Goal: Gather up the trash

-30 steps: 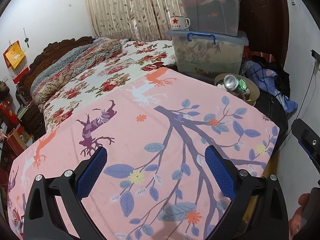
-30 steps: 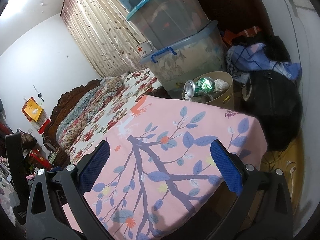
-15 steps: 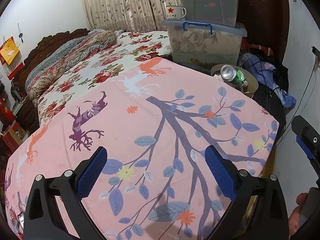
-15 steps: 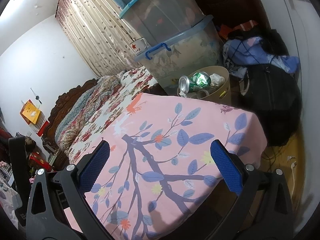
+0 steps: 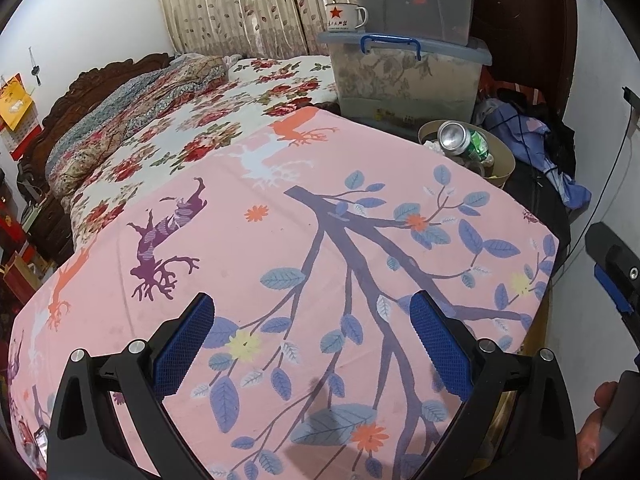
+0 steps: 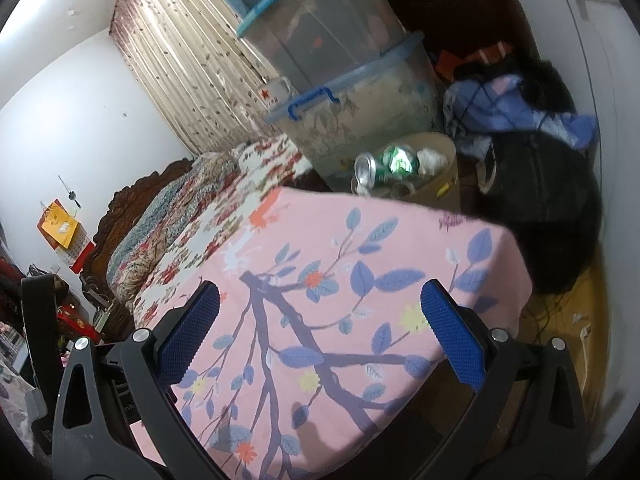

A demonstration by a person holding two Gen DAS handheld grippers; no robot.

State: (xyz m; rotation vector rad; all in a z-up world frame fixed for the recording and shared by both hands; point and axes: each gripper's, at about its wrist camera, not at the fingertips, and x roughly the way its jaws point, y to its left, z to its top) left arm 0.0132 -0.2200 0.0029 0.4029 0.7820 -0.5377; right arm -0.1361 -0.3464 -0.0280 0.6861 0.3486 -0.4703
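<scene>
A tan round bin (image 5: pixel 505 156) (image 6: pixel 440 192) stands on the floor past the far corner of the pink tree-print cloth (image 5: pixel 304 272) (image 6: pixel 360 272). In it lie a green drink can (image 5: pixel 460 140) (image 6: pixel 384 164) and crumpled white paper (image 6: pixel 430 158). My left gripper (image 5: pixel 312 340) hangs open over the near part of the cloth with nothing between its blue pads. My right gripper (image 6: pixel 320 332) is open too, empty, above the cloth's right corner. Part of the right gripper shows at the left wrist view's right edge (image 5: pixel 616 280).
Stacked clear storage boxes (image 5: pixel 408 72) (image 6: pixel 352 112) stand behind the bin, an enamel mug (image 5: pixel 344 16) on the lower lid. A floral bed (image 5: pixel 180 120) lies left. Clothes and a black bag (image 6: pixel 536 208) pile against the right wall. Cables lie on the yellow floor (image 6: pixel 568 312).
Both wrist views have dropped slightly and tilted toward the cloth; the bin and boxes sit higher in frame. Both grippers stay open and empty.
</scene>
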